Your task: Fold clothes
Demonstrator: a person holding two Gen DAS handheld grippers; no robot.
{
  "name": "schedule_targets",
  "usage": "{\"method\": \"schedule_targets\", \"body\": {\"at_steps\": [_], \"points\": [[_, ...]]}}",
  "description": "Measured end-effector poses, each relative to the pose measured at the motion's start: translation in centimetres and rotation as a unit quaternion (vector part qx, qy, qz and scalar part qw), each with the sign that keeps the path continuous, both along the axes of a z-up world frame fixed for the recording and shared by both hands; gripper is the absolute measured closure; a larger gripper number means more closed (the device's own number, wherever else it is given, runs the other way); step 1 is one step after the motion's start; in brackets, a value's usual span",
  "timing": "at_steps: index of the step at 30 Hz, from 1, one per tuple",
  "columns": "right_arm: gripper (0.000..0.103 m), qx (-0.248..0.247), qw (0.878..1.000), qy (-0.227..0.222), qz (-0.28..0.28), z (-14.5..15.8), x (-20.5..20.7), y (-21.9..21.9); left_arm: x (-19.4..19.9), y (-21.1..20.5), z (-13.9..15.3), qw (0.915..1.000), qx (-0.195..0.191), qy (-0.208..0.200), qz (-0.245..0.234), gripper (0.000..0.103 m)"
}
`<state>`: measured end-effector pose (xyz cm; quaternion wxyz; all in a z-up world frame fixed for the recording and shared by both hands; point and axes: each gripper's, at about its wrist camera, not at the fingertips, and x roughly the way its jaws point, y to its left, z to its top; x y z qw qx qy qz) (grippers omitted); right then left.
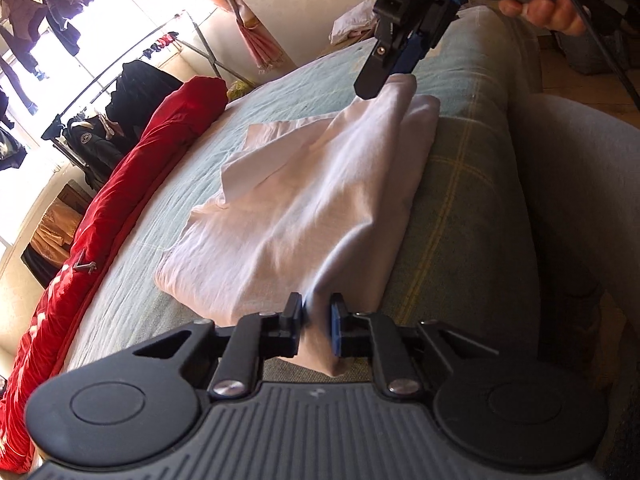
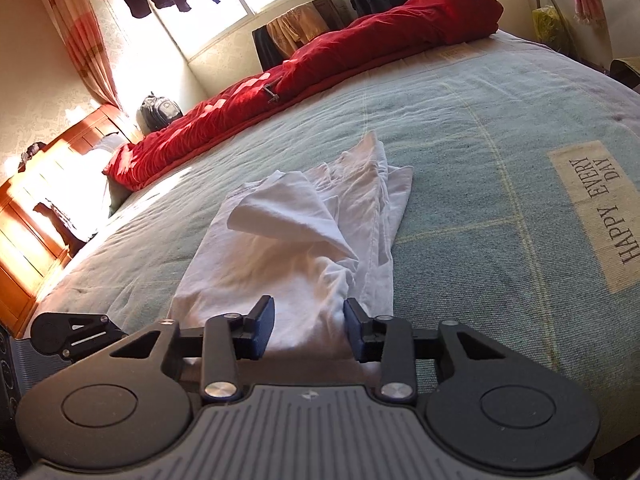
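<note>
Left wrist view is showing a white T-shirt [image 1: 304, 200], partly folded, lying near the edge of a bed under a pale green bedspread [image 1: 460, 184], with a red quilt [image 1: 132, 184] running along its far side. The shirt is looking thin, soft and light, likely to sag and slide out of shape when lifted, so it is probably best taken at the corners of one edge, a bunch of cloth pinched at each.

The left gripper [image 1: 318, 322] is doing that: its jaws are nearly pressed together, pinching a gathered fold at the near corner. At the shirt's far end the right gripper [image 1: 394, 76], carried in a person's hand [image 1: 548, 8], is coming down onto the other corner, its tips touching the cloth.

In the right wrist view that gripper's blue pads [image 2: 264, 330] are standing part-spread with shirt fabric between them. Whether they are pressing on it I cannot tell.
</note>
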<state>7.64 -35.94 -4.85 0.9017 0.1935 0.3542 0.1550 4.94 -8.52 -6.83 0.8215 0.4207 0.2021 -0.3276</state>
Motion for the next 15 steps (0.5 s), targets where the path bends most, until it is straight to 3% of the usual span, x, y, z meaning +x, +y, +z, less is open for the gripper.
{"method": "schedule_targets", "body": {"at_steps": [2,5,6,8,12,15], "points": [[0.087,-0.013,1.000,0.023,0.001,-0.6,0.3,-0.3,0.1,0.4,0.2,0.9999,-0.004,0.014,-0.002,0.094],[0.084,-0.039,0.999,0.019,0.005,0.1,0.3,-0.5,0.4,1.3,1.4,0.9980,-0.028,0.056,-0.005,0.093],[0.083,-0.049,0.999,0.013,0.007,0.6,0.2,-0.6,0.7,1.9,2.2,0.9957,-0.049,0.078,-0.002,0.086],[0.081,-0.070,0.997,-0.011,0.016,2.1,0.4,-0.3,1.6,3.2,3.9,0.9852,-0.109,0.132,0.012,0.083],[0.051,-0.152,0.984,-0.067,0.059,4.6,2.5,2.9,3.5,4.7,5.9,0.9637,-0.208,0.156,0.061,0.077],[0.041,-0.226,0.965,-0.085,0.104,3.9,5.0,6.3,4.5,5.0,6.5,0.9509,-0.254,0.154,0.088,0.074]]}}
